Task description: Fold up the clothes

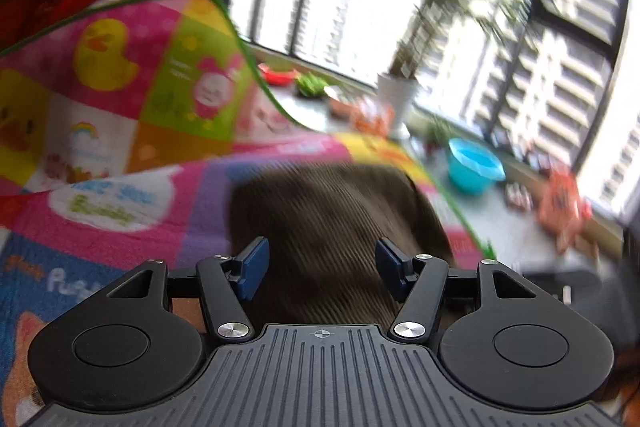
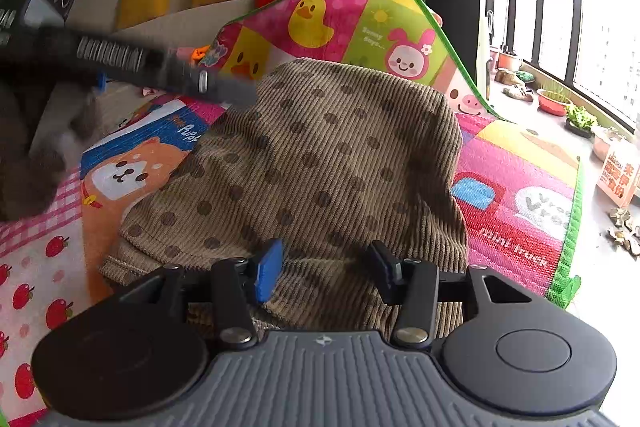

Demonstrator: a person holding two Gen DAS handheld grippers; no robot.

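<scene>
Two hand-held grippers report in my feeds. Left hand-held gripper [image 1: 321, 269]: blue pads parted wide, nothing pinched, hovering over the blurred brown garment [image 1: 332, 227] at lower centre. Right hand-held gripper [image 2: 326, 269]: pads spread apart over the garment's near edge; I see no cloth clamped. Brown dotted corduroy garment lies mid-frame on the cartoon play mat [image 2: 516, 179], which curls up behind.

Both grippers alike: left gripper [image 1: 321, 267] and right gripper [image 2: 322, 269] have black linkage arms with silver screws [image 1: 409, 329], blue pads [image 2: 267, 275], round black side discs, ribbed grey base with crosshair mark.
</scene>
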